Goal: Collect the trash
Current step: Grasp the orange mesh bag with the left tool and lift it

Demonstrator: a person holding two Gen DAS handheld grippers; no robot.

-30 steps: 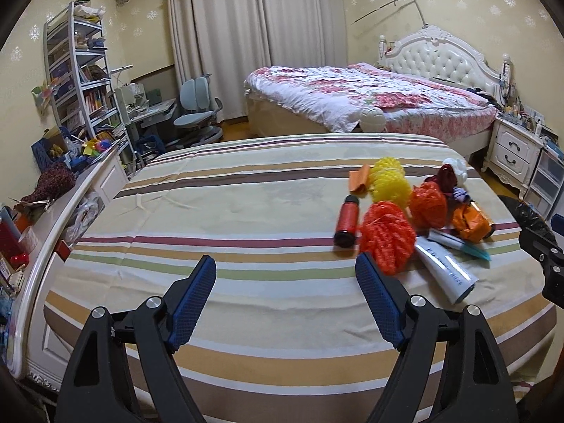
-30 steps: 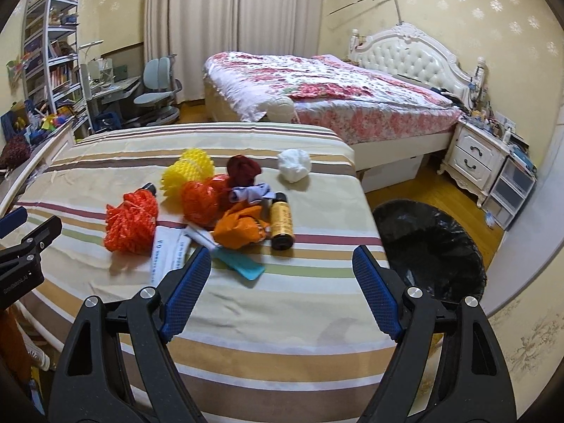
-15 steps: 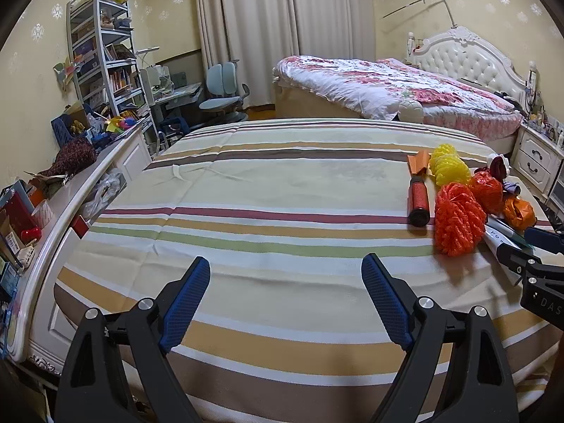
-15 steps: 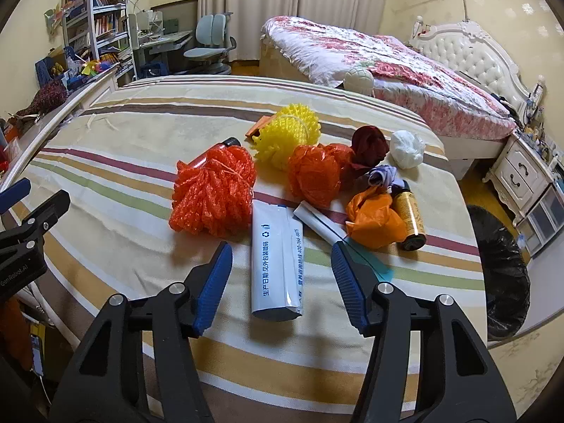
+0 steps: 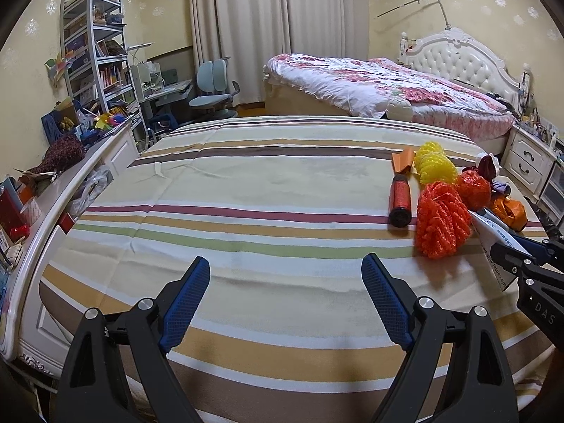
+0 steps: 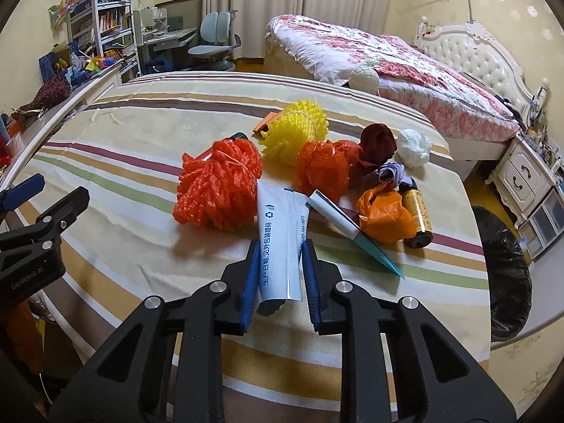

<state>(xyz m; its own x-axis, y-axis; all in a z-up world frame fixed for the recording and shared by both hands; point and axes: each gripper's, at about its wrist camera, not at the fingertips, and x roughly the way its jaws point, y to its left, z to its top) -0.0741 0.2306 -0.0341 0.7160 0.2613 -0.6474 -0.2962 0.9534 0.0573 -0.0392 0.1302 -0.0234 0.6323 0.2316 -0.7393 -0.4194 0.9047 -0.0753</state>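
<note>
Two pads of right gripper (image 6: 278, 278) clamping white tube (image 6: 282, 243) at flat tail end, on striped bed (image 6: 141, 246). Left gripper (image 5: 285, 303) hanging apart, holding nothing. Risking: slick tube slipping during lift, nozzle dragging orange mesh ball (image 6: 220, 185); trash bin (image 6: 507, 275) well apart.

White tube (image 6: 282, 243) flat on striped bedspread (image 6: 141, 246), squeezed between blue pads; beside orange mesh ball (image 6: 220, 185), yellow mesh (image 6: 296, 130), amber bottle (image 6: 417, 216).

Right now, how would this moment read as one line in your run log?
right gripper: shut on white tube | left gripper: open, idle | black-lined trash bin: beside striped bed
</note>
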